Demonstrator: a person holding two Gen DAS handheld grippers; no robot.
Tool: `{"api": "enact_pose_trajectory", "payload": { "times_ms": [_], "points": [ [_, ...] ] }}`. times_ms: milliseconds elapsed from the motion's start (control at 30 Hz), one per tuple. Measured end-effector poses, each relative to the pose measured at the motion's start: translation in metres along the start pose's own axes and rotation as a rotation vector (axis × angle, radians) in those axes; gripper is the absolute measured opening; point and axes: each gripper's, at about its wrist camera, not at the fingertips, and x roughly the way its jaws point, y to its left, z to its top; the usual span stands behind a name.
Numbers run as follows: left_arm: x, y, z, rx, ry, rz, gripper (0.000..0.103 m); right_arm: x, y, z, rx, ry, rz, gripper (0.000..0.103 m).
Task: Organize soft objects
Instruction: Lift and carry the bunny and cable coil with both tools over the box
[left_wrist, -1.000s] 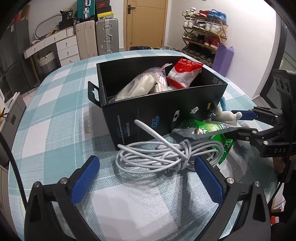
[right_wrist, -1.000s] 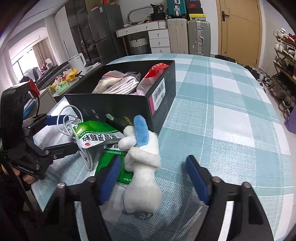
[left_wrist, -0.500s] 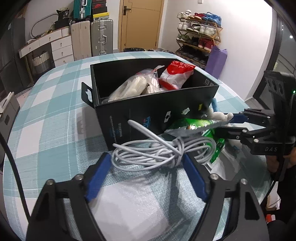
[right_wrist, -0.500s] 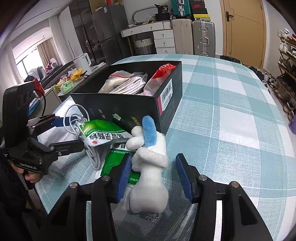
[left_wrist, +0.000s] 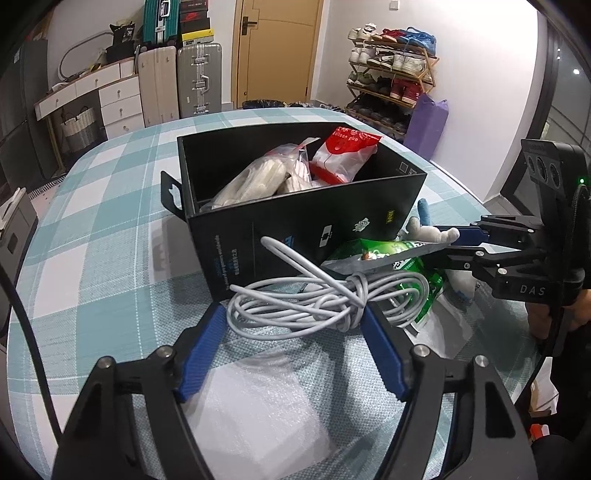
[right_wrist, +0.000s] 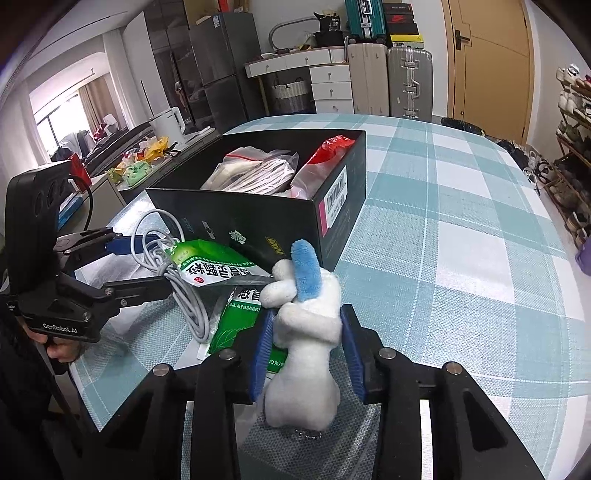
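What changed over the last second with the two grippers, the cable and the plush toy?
Both grippers closed in. The left gripper narrowed around the white cable bundle, its pads now at the coil's sides. The right gripper closed until its pads press the white plush toy. The black box and green packet stayed put.

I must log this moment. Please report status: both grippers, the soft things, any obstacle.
Left gripper closing around cable coil. Right gripper shut on plush toy. Green packet lies between them; black box close behind.
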Motion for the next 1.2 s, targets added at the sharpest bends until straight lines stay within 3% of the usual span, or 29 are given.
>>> {"api": "enact_pose_trajectory", "payload": {
  "times_ms": [800, 1200],
  "points": [
    [-0.045, 0.002, 0.018, -0.027, -0.137, -0.036, 0.074, -0.047, 0.010, 0.015, -0.016, -0.181, 0.018, 0.035],
    [-0.058, 0.018, 0.031, -0.098, -0.213, 0.033, 0.074, -0.062, 0.017, 0.028, 0.006, -0.255, 0.049, 0.035]
  ]
}}
